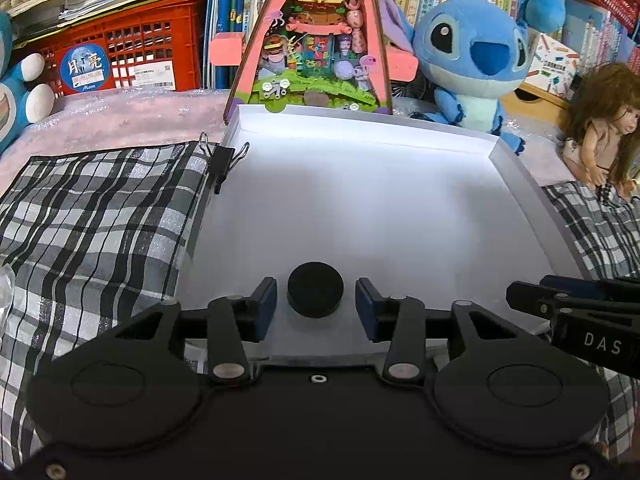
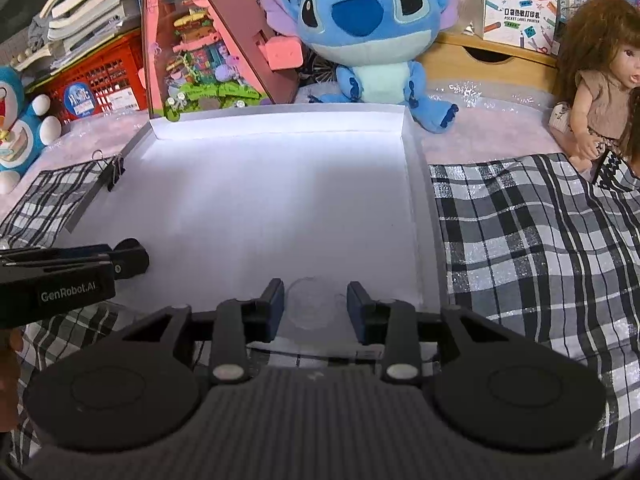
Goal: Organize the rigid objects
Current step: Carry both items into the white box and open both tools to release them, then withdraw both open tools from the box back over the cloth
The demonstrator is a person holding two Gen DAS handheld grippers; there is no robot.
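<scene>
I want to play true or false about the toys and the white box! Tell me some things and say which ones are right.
1. A black round puck sits inside the white box. True.
2. The left tool is squeezing the puck. False: its fingers stand apart on either side, not touching it.
3. A black binder clip is on the box's left edge. True.
4. The blue Stitch plush lies inside the box. False: it sits behind the box's far wall.
5. The right tool holds a red ball. False: it is open over a faint clear round thing on the box floor.
</scene>
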